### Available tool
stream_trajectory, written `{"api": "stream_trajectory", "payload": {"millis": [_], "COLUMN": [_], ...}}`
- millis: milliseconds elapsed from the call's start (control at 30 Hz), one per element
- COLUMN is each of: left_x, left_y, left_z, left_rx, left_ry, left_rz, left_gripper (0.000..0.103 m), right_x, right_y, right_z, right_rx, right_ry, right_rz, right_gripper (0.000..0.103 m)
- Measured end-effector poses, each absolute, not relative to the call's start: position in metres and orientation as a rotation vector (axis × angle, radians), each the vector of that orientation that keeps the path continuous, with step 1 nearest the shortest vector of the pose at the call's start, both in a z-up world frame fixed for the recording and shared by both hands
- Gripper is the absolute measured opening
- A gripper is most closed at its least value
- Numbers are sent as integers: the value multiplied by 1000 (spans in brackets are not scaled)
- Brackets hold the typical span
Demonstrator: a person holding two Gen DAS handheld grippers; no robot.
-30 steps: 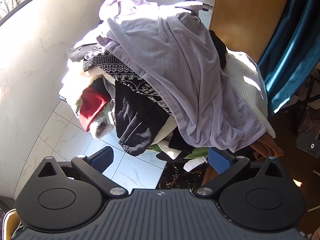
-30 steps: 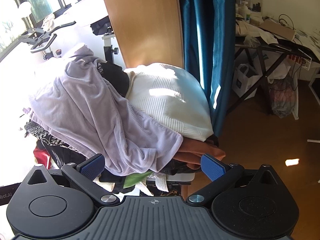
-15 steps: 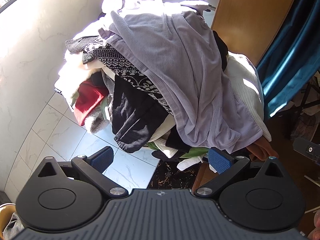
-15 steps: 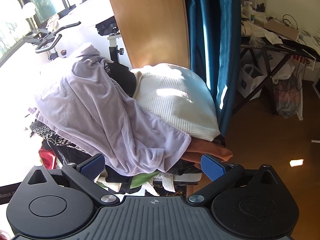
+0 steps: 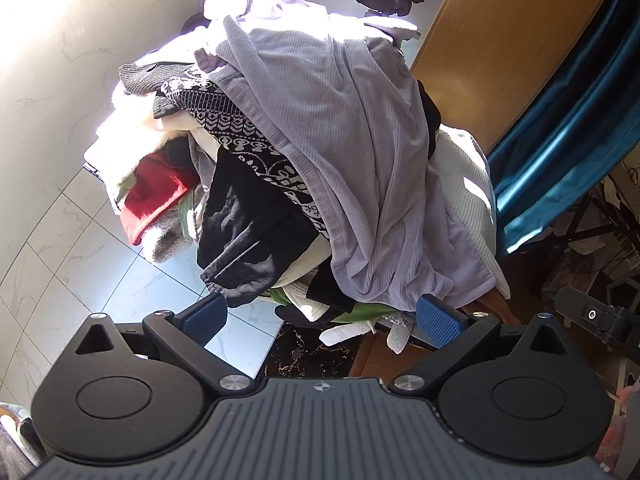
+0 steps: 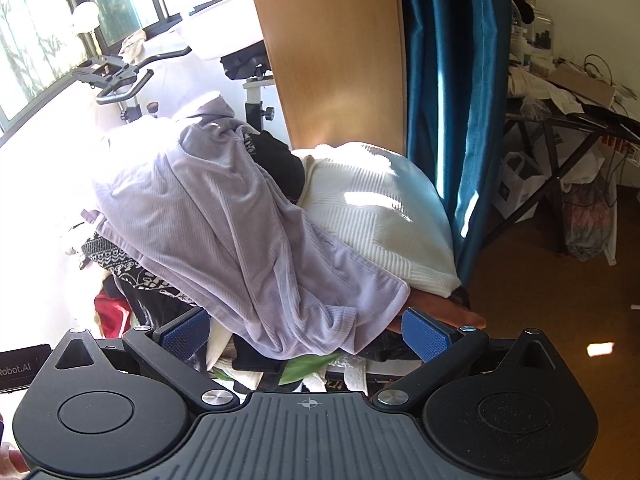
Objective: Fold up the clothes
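A tall heap of clothes fills both views. A lilac ribbed garment (image 5: 360,168) (image 6: 224,240) drapes over the top and hangs down the front. Beside it lies a white knit sweater (image 6: 372,216) (image 5: 464,184). Below are a black patterned knit (image 5: 256,148), a black garment (image 5: 248,232) and a red one (image 5: 156,196). My left gripper (image 5: 320,316) is open and empty, just below the lilac hem. My right gripper (image 6: 306,338) is open, its blue pads either side of the lilac garment's lower edge, not closed on it.
A wooden panel (image 6: 336,52) and a teal curtain (image 6: 448,80) stand behind the heap. An exercise bike (image 6: 120,80) is at the back left. A cluttered folding table (image 6: 572,112) stands at the right. Pale tiled floor (image 5: 80,256) lies left of the heap.
Both grippers have moved closer to the heap. The lilac hem now sits between the right gripper's pads. The clothes have not moved.
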State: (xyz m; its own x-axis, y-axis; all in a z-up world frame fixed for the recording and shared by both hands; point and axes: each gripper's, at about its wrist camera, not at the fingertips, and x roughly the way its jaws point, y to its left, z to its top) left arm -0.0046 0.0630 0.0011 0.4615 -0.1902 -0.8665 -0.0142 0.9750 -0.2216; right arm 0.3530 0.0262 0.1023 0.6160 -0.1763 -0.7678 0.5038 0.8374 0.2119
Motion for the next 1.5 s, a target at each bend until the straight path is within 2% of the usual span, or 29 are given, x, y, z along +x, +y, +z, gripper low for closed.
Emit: {"api": "stream_trajectory", "payload": {"millis": [367, 967, 1267, 1500], "left_x": [2, 43, 100, 158], "left_y": [105, 152, 154, 151], "left_z": [-1, -17, -28, -43], "left_rx": [-320, -270, -260, -241], "left_ry": [1060, 996, 1013, 1042], "left_rz": [-176, -207, -159, -104], "left_gripper": [103, 103, 103, 103], "right_x": [363, 402, 445, 522], "right_y": [45, 71, 59, 33], "right_z": [99, 85, 66, 39], "right_rx": [475, 448, 426, 441], "right_ry": [825, 812, 817, 852], "right_rz": [-408, -487, -482, -427], "right_gripper": [102, 102, 102, 102]}}
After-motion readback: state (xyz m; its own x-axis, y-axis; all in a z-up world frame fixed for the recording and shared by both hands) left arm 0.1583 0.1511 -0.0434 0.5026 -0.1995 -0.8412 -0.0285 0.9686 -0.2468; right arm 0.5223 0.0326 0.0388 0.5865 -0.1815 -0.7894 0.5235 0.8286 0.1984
